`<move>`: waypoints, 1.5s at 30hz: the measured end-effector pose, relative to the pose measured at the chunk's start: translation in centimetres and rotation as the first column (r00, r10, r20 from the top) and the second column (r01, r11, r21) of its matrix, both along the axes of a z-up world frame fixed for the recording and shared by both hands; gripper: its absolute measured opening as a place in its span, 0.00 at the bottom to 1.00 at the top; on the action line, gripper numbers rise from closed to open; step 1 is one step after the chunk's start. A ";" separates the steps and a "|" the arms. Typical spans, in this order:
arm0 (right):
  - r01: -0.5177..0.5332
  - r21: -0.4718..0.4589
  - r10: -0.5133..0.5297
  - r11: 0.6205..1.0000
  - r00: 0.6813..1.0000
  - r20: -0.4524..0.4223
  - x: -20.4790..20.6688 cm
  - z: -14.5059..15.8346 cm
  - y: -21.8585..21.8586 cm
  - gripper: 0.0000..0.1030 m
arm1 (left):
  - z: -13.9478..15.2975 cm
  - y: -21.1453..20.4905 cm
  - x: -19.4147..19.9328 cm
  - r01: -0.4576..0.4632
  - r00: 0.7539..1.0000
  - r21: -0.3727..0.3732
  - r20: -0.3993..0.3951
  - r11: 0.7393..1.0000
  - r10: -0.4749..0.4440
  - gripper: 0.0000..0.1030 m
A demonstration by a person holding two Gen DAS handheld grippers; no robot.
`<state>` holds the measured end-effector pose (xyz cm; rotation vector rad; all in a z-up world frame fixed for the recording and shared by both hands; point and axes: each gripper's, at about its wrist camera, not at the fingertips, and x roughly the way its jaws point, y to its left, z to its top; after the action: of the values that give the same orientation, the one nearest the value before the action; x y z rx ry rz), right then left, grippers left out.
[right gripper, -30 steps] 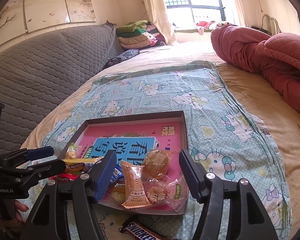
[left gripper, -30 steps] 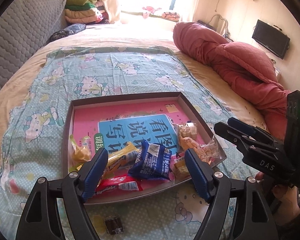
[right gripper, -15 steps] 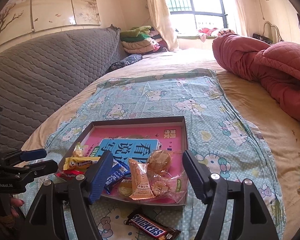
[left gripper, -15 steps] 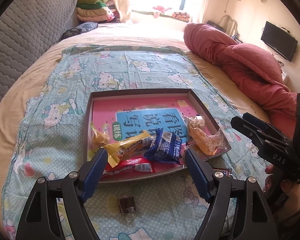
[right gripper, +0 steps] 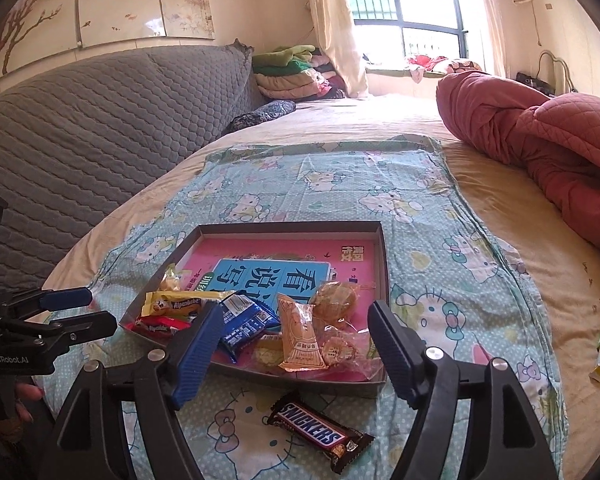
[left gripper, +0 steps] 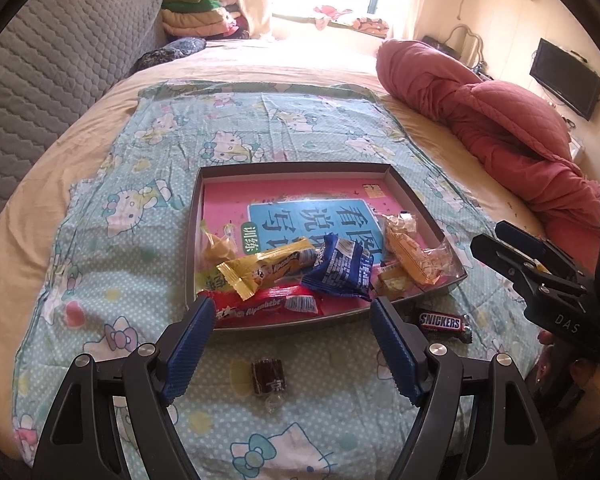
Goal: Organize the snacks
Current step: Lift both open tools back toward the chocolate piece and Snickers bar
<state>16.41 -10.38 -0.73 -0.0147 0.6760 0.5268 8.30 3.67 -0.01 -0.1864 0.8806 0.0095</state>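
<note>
Both claws empty: left claw (left gripper: 290, 322) released, right claw (right gripper: 296, 326) opening w/ nothing between. Snickers bar (right gripper: 320, 434) and dark candy (left gripper: 267, 376) lie just in front of tray (left gripper: 192, 240); other snacks inside it.

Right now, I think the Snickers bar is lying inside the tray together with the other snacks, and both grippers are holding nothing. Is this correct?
Not quite. The Snickers bar lies outside the tray, on the cartoon-cat cloth just in front of its near edge; the right wrist view shows this plainly. The rest holds: the left gripper and the right gripper, whose jaws are opening, grip nothing.
</note>
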 end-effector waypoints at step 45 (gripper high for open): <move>-0.018 -0.067 0.005 0.998 0.982 -0.191 -2.8 -3.6 -0.8 0.82 | -4.9 1.6 -4.4 -0.046 0.976 -0.056 -0.216 0.997 0.033 0.78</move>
<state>13.57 -11.16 -4.32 -0.0325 0.8814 0.5197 3.93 5.28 -4.87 -0.2630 1.0937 0.0407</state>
